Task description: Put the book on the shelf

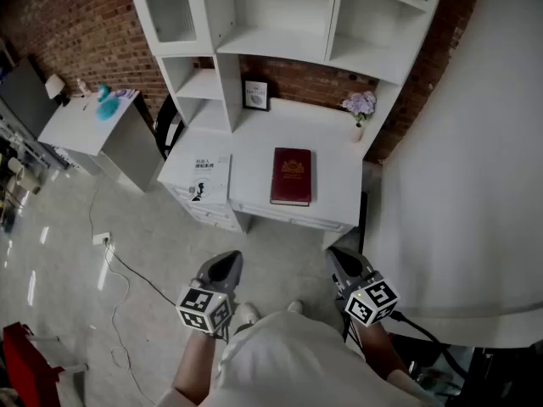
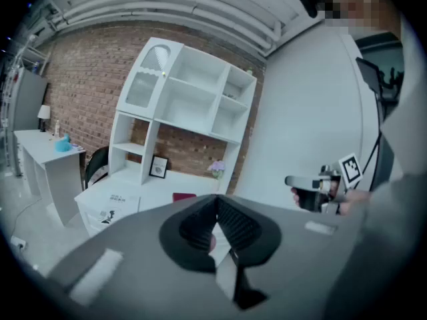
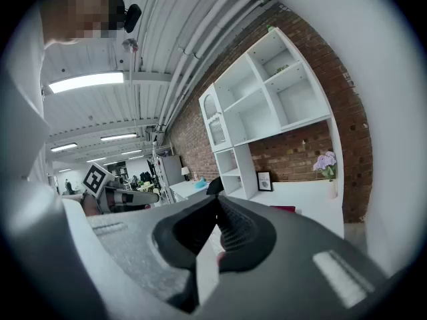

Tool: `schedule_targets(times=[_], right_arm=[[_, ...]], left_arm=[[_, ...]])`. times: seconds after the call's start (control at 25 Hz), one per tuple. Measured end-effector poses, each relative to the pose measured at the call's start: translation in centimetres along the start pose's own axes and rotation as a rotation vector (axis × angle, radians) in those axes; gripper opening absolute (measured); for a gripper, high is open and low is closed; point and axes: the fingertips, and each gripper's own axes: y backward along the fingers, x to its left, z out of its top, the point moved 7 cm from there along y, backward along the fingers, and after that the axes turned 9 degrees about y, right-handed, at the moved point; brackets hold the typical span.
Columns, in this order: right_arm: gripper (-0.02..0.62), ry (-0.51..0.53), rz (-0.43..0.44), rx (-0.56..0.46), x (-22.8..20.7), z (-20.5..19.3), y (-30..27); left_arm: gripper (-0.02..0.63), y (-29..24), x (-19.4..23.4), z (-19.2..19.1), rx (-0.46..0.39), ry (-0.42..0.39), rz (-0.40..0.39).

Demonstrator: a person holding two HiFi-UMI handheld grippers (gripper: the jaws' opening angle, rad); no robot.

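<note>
Nearest: my left claw (image 1: 226,264) and right claw (image 1: 341,258), both pressed together, empty, well short of the book (image 1: 291,176).
Book: dark red, flat on bench (image 1: 331,142); shelf (image 1: 271,45) beyond it.
Risk: thin edge, I judge; claw may slip or shove book away.
Writing: gilt cover mark, booklet (image 1: 208,176) left of book, both unreadable.

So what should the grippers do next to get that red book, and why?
Probably move forward toward the desk first. The red book lies flat on it with nothing touching it, while the left gripper and right gripper hang well short of the desk edge, both shut and empty. They are likely too far away to grab anything yet.
</note>
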Motion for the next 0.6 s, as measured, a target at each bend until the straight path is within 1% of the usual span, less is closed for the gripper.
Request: schedule_targets(times=[0.6], right_arm=[[0.002,-0.008,0.047,0.012,-1.8,-0.3,0.5]], left_arm=[[0.006,-1.3,-1.5,-1.1,0.012,0.001,0.027]])
